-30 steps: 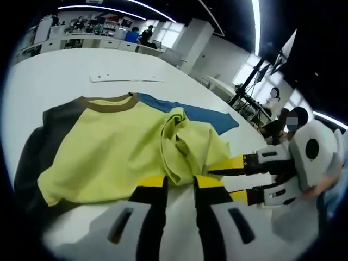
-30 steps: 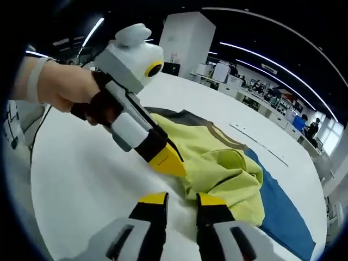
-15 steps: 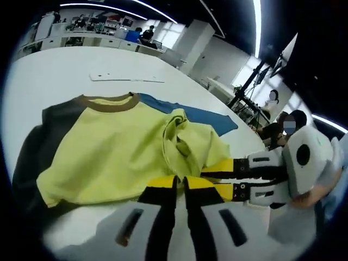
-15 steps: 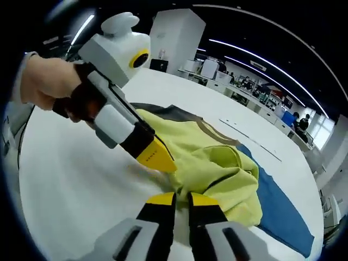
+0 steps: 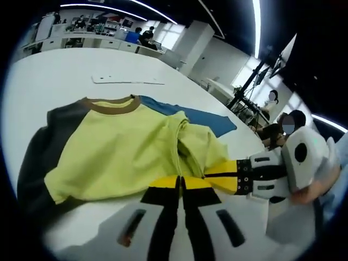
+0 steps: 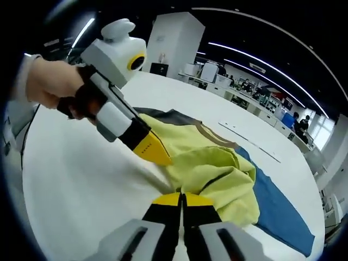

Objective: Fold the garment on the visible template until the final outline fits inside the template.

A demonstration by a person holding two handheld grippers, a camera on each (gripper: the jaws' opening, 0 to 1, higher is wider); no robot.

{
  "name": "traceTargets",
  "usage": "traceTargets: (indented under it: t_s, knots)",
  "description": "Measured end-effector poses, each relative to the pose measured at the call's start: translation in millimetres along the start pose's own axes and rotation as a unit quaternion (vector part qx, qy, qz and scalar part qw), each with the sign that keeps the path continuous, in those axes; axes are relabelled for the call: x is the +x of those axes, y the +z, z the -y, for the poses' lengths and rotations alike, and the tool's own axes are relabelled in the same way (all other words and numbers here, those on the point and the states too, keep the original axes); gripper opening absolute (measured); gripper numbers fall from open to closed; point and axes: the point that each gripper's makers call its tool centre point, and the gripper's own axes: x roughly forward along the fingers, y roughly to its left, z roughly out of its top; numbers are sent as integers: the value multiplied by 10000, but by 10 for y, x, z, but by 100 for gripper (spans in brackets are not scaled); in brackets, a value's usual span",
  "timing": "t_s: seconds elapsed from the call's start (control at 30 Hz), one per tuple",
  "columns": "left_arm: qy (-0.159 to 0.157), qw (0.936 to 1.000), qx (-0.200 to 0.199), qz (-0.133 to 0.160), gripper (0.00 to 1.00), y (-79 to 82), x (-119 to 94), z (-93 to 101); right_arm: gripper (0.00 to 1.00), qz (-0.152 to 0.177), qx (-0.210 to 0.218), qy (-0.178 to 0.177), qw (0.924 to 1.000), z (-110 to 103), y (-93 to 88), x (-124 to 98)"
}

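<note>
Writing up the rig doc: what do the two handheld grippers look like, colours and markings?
Both match. The left gripper has yellow-tipped fingers on black links, a light grey body, a dark handle and a white head. The right gripper shows the same yellow tips with small dark dots, black links and a grey-white body. In each own view, grey finger bases carry dark slots.

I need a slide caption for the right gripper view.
Both grippers, right and left, pinch the yellow shirt's hem on the white table.

No readable text, label, brand or number appears in either view. The yellow tip of the left gripper (image 6: 154,154), seen in the right gripper view, carries a small dark marking, perhaps letters, but it is too small and blurred to read.
</note>
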Motion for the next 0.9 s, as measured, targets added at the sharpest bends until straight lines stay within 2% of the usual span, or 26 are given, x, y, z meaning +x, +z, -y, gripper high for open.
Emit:
traceTargets:
  t_s: [0.23, 0.53, 0.73, 0.9]
  knots:
    - [127, 9999, 54, 89, 0, 45, -194, 6, 0, 150, 59, 111, 9998, -75, 84, -129]
    - [433, 9987, 93, 251, 0, 60, -618, -75, 0, 322, 56, 231, 9992, -149, 151, -378]
    - [730, 9968, 108, 293, 0, 6, -997, -184, 0, 310, -10, 364, 9989, -203, 101, -542]
    - [957, 9950, 86, 272, 0, -115, -1255, -245, 0, 246, -83, 438, 9987, -175, 11, -676]
